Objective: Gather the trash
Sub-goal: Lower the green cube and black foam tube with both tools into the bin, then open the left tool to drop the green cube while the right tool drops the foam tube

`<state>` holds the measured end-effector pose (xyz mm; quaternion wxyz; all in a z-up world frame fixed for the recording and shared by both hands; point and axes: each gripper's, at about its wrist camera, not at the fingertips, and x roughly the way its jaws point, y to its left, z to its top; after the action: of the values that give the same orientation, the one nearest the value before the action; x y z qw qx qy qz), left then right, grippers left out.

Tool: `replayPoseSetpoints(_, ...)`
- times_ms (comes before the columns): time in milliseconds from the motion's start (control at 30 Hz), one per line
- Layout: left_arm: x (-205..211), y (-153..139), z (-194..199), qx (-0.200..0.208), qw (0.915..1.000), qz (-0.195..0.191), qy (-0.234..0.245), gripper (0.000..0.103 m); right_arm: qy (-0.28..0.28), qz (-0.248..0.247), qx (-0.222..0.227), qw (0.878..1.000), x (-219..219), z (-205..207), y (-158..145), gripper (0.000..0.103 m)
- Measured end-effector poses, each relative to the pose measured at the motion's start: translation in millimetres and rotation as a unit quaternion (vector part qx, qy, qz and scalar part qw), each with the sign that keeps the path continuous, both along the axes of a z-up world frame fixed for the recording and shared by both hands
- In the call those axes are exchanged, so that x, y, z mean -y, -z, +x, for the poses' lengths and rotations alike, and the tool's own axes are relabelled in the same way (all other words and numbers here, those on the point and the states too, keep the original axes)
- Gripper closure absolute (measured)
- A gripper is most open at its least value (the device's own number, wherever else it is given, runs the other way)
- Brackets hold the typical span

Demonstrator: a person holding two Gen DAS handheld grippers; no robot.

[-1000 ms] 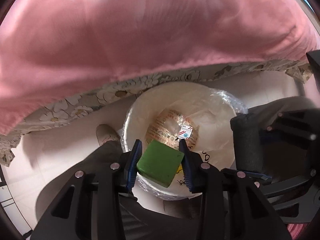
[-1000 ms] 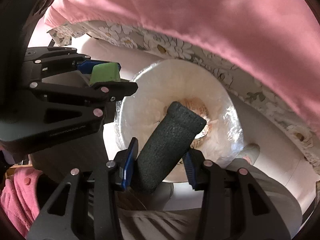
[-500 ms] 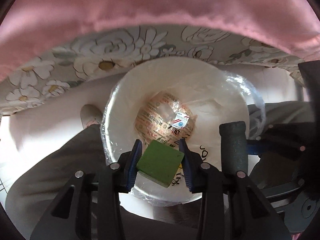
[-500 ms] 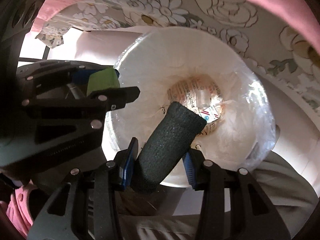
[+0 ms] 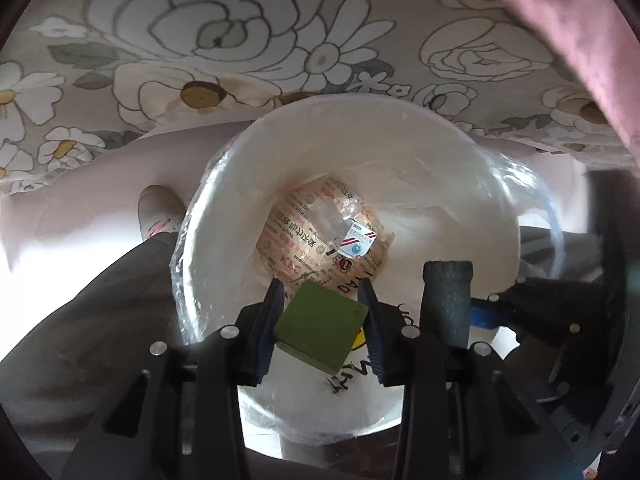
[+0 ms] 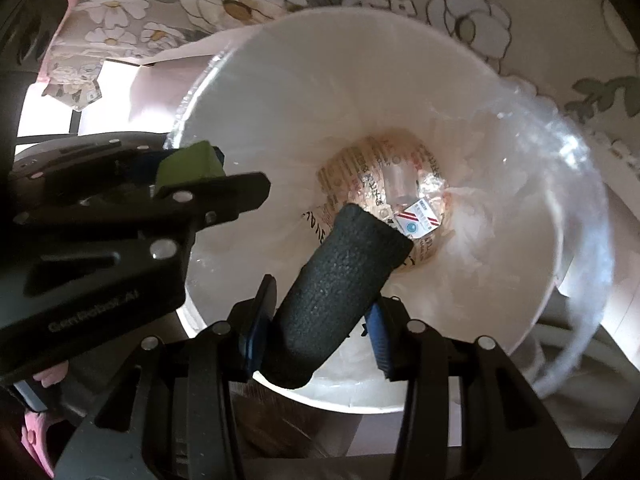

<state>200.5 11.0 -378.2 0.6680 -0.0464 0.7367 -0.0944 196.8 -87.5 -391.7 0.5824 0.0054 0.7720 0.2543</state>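
While both grippers are held over the mouth of the white bin [image 5: 224, 216], its round rim is seen ringed by a clear plastic liner [image 6: 576, 184], and the well inside lies open down to the crumpled printed wrapper [image 5: 304, 240] at the bottom. A floral cloth [image 5: 200, 40] is draped close behind the far rim, and a pink fabric [image 5: 580, 40] overhangs it at the upper right. A trouser leg and a shoe [image 5: 154, 208] are seen just left of the bin.

The left gripper [image 5: 322, 308] is closed partway on a green block [image 5: 320, 326], which is clamped between the blue pads above the near inner wall; its flat face is turned up toward the camera, one corner pointing at the wrapper.

The right gripper [image 6: 320, 312] is clamped on a dark foam cylinder [image 6: 340, 288]. Its long axis is tilted up and to the right, from the near rim toward the bin's centre, with the free end hanging over the wrapper. The two grippers are held side by side, the left one just beside the cylinder, not touching it.
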Motion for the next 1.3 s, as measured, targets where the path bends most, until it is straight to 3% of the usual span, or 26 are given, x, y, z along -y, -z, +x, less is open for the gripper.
replayPoseSetpoints(667,3.3,49.2,2.0,-0.054,0.9985,0.0,-0.008,0.062,0.002,-0.023,-0.029,0.999,0.8,-9.5,33.1,0.057)
replayPoseSetpoints(767,3.5,51.3,2.4,-0.052,0.9986,0.004,-0.008,0.062,0.006,-0.027,-0.036,0.999,-0.2,-8.9,36.3,0.057)
replayPoseSetpoints(867,1.4,48.4,3.5,-0.054,0.9985,0.006,-0.01,0.058,0.011,-0.035,-0.045,0.998,1.4,-8.5,43.1,0.049)
replayPoseSetpoints(1300,-2.6,42.1,5.0,-0.051,0.9986,0.002,-0.013,0.058,0.006,-0.035,-0.036,0.999,1.2,-10.2,36.6,0.049)
